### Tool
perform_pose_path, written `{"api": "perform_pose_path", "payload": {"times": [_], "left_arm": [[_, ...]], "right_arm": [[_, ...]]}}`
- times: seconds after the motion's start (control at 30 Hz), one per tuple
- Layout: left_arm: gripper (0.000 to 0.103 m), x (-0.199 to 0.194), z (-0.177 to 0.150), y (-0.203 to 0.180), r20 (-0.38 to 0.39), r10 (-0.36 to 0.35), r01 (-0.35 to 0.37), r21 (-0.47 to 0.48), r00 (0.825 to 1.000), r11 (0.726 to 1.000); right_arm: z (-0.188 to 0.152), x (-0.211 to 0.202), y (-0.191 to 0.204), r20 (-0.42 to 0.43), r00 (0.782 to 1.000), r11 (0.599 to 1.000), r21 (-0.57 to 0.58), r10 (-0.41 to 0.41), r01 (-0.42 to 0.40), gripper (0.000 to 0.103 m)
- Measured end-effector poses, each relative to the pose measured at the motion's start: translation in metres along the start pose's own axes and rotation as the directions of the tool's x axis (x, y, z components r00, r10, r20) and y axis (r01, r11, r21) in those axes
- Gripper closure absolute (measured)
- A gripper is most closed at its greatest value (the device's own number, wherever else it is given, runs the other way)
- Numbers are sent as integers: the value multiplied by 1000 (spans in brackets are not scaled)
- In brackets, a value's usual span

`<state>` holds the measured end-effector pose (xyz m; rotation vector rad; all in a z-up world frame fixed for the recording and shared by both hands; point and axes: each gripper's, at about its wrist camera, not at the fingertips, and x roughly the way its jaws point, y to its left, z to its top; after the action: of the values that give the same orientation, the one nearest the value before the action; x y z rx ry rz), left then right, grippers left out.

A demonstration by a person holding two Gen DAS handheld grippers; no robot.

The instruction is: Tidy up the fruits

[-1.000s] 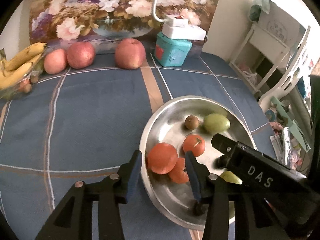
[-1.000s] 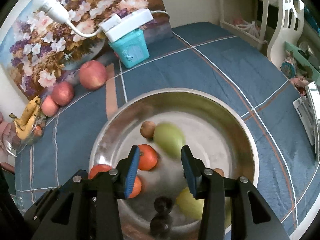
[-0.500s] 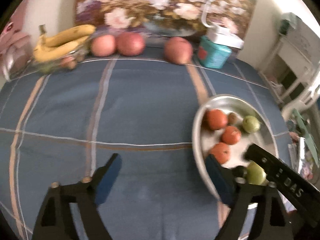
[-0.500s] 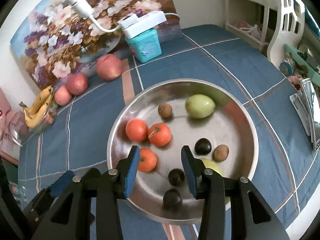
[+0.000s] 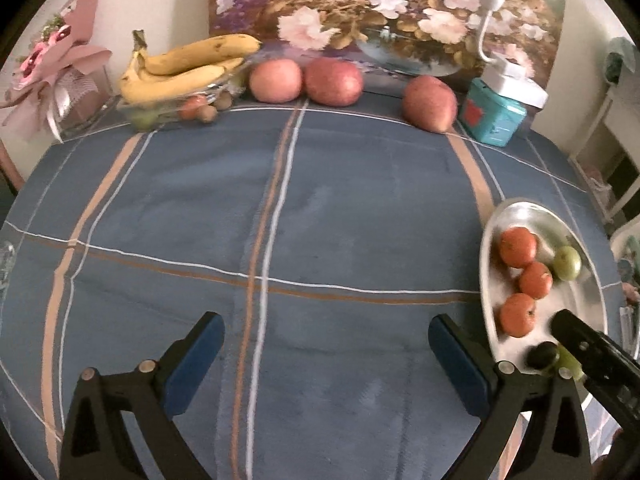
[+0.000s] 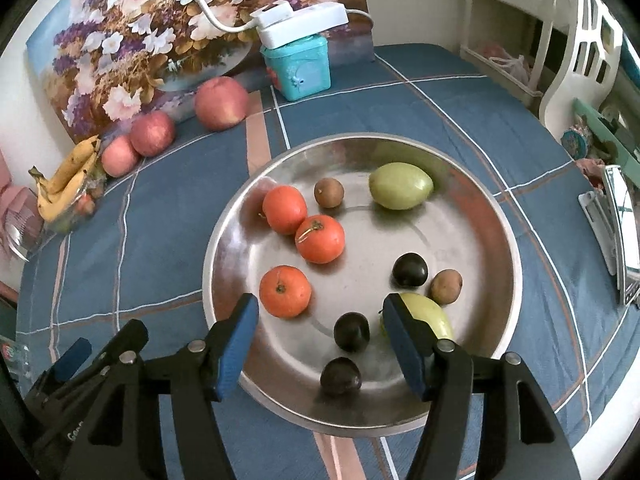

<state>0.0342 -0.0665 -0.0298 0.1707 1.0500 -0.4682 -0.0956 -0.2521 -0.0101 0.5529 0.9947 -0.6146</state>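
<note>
A steel bowl (image 6: 372,248) holds three orange-red fruits (image 6: 320,239), two green fruits (image 6: 400,185), dark plums (image 6: 351,331) and small brown fruits (image 6: 329,193). My right gripper (image 6: 322,304) hangs above the bowl's near side. Its jaws are opening and nothing is pressed between them; one plum lies below the gap. My left gripper (image 5: 324,324) is over bare tablecloth left of the bowl (image 5: 490,248), its jaws opening wide with nothing between them. Three red apples (image 5: 334,81) and bananas (image 5: 188,68) sit along the back edge.
A teal box (image 5: 494,118) with a white power strip on it stands at the back right, in front of a flower painting (image 5: 380,12). A pink wrapped bouquet (image 5: 52,76) is at the back left. A white chair (image 6: 576,60) stands beyond the table's right edge.
My left gripper let go of an orange-red fruit in the bowl, opened wide and swung left over the cloth. My right gripper pulled back from the bowl and opened.
</note>
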Motion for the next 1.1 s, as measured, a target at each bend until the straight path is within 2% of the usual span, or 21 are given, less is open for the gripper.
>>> {"api": "perform_pose_path", "payload": {"times": [0.03, 0.1, 0.37, 0.53, 0.67, 0.9, 1.1], "left_arm": [[0, 0, 0, 2, 4, 6, -6, -6, 1000, 1000], [0, -2, 0, 5, 12, 17, -17, -9, 1000, 1000], [0, -19, -2, 7, 36, 74, -75, 42, 997, 996], [0, -36, -8, 12, 45, 148, -151, 63, 988, 987], [0, -52, -15, 21, 38, 221, -222, 40, 975, 974], [0, -75, -27, 39, 11, 218, -218, -16, 976, 976], [0, -89, -33, 42, 7, 224, -224, -17, 975, 974]], "right_arm": [[0, 0, 1, 5, 1000, 1000, -5, -6, 6, 17], [-1, -2, 1, 31, 999, 1000, -9, -19, 19, 5], [-9, -9, 2, 44, 998, 998, -36, -48, 49, 5], [-18, -20, 4, 56, 997, 997, -56, -51, 54, 5], [-28, -28, 8, 57, 997, 996, -76, -46, 50, 5], [-44, -47, 12, 74, 996, 994, -91, -47, 54, 5], [-50, -62, 14, 103, 994, 996, -81, -27, 36, 5]]}}
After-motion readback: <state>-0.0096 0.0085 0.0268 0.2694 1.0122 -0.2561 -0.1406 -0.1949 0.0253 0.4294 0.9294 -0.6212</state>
